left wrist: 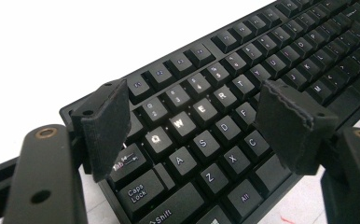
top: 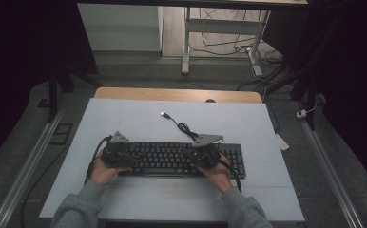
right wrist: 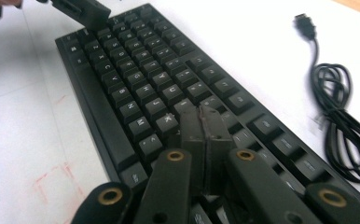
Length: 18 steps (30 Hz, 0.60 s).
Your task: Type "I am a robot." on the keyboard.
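Both forearms enter from the near edge. Left gripper (left wrist: 194,123) jaws spread wide; right gripper (right wrist: 202,126) jaws pressed together, pointing far.

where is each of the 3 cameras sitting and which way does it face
High view: above the person's side, looking forward and down on the table; both hands, sleeves and grippers show.
Left gripper view: rides the left gripper, facing the QWER keys between its open jaws.
Right gripper view: rides the right gripper, jaws together over the keys, USB cable beyond.
All share the keyboard.
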### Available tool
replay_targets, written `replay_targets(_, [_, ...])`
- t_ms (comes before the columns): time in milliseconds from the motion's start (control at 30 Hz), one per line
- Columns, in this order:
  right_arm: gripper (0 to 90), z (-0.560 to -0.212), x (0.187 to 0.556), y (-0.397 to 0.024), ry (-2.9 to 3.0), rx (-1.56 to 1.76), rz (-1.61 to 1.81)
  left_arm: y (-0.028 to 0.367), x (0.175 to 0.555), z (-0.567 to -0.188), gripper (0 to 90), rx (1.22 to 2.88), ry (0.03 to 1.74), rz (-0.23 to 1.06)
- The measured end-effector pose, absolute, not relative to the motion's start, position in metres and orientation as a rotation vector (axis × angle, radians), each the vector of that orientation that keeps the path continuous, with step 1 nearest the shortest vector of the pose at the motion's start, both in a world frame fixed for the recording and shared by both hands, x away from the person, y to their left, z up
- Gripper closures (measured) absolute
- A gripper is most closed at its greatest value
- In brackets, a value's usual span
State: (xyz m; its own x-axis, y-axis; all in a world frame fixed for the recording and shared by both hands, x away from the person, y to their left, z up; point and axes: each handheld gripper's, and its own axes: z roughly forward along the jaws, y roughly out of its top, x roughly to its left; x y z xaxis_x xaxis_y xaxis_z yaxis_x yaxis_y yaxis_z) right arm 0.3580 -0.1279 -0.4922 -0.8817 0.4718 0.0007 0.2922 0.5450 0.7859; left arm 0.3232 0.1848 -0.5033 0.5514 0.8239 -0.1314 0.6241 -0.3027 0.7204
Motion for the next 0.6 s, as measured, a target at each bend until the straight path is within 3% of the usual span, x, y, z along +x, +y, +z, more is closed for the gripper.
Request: replay_targets(600, [89.5, -0.509, 0.379, -0.096, 2.609, 0.682, 1.129, 0.186, 0.323, -0.504, 26.5, 2.048, 1.152, 0.344])
